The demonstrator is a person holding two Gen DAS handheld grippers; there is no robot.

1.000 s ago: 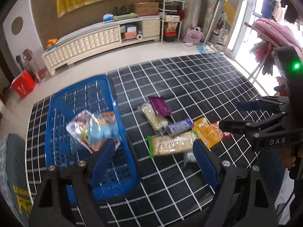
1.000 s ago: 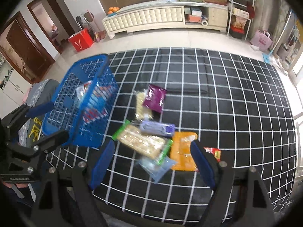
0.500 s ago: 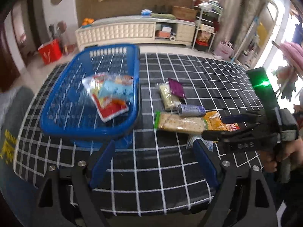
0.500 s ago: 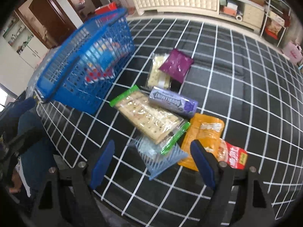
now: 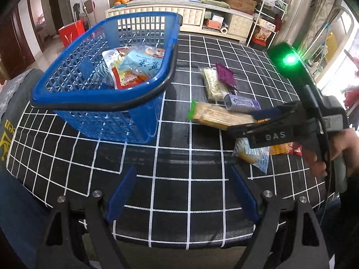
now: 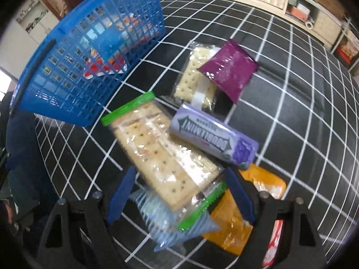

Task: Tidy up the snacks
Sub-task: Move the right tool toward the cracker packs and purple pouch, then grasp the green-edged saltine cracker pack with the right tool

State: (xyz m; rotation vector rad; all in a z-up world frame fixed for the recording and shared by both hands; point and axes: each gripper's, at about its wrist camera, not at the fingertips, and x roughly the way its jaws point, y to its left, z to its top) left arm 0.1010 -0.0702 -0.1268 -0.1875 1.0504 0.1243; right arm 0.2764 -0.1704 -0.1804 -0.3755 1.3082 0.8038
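Hovering with jaws spread and empty, right gripper [image 6: 177, 192] straddles the green-edged cracker pack [image 6: 161, 154], frame centre; stacked gum pack [image 6: 213, 136] may slide off. Left gripper [image 5: 181, 195] agape, empty; blue basket [image 5: 101, 103] upper left.

open claw [image 6: 179, 192], cracker pack [image 6: 161, 152], basket [image 6: 89, 51]

A long cracker pack [image 6: 161, 154] with green ends lies diagonally between the right gripper's [image 6: 179, 192] wide blue fingers, atop a clear blue-ribbed bag [image 6: 170, 219]; the purple gum box [image 6: 213, 140] rests just beyond.
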